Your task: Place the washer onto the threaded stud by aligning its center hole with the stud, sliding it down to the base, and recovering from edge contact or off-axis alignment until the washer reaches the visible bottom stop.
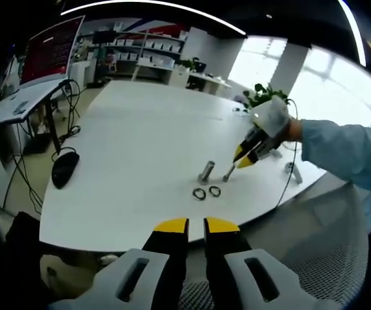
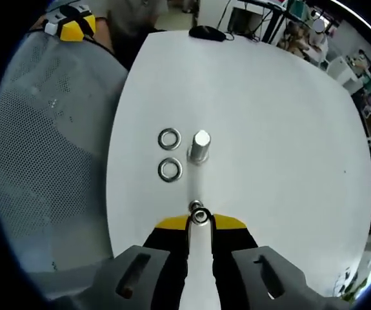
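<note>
On the white table (image 2: 288,161) we hold the right gripper (image 2: 200,221) with its jaws closed on a small threaded stud (image 2: 199,214), apparently steadying it upright for a washer. Two washers (image 2: 170,154) lie flat just beside a thicker stud (image 2: 200,146), not yet picked. Our left gripper (image 1: 196,225) hangs back off the table edge, jaws nearly together and empty, seemingly waiting.

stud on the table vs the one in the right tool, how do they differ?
The free stud stands upright on the table, untouched; the held stud is clamped between the right tool's yellow tips. In the left gripper view the free stud looks thicker, while the held one is thinner and leans, its lower end at the table. Both are silver metal, near the two washers.
</note>
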{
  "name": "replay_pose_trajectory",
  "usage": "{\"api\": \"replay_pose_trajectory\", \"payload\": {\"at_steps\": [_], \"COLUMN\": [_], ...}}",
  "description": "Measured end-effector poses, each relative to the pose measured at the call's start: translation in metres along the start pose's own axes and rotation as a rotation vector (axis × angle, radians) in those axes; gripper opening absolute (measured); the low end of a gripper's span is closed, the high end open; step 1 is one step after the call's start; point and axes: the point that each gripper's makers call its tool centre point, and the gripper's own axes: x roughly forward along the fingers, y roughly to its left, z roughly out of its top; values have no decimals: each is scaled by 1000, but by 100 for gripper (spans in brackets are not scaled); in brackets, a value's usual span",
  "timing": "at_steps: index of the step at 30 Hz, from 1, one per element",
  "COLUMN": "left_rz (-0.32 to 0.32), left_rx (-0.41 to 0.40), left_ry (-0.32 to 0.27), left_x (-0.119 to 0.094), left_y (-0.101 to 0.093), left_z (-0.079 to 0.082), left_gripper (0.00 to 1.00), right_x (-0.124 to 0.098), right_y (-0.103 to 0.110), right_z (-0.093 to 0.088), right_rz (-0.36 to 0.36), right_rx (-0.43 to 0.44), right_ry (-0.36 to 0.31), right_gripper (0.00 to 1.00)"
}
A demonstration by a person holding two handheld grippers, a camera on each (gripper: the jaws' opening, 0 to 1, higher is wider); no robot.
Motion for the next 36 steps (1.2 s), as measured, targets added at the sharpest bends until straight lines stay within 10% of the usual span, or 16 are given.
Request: {"api": "replay_pose_trajectory", "payload": {"at_steps": [36], "left_rz": [3], "left_rx": [-14], "left_ry": [-26], "left_x": [0], "left_y": [1], "left_z": [4], "left_gripper": [3], "right_x": [43], "right_y": [5], "right_z": [-14], "right_rz": [68], "right_rx": [-46], "right_ry": [53], "right_gripper": [14]}}
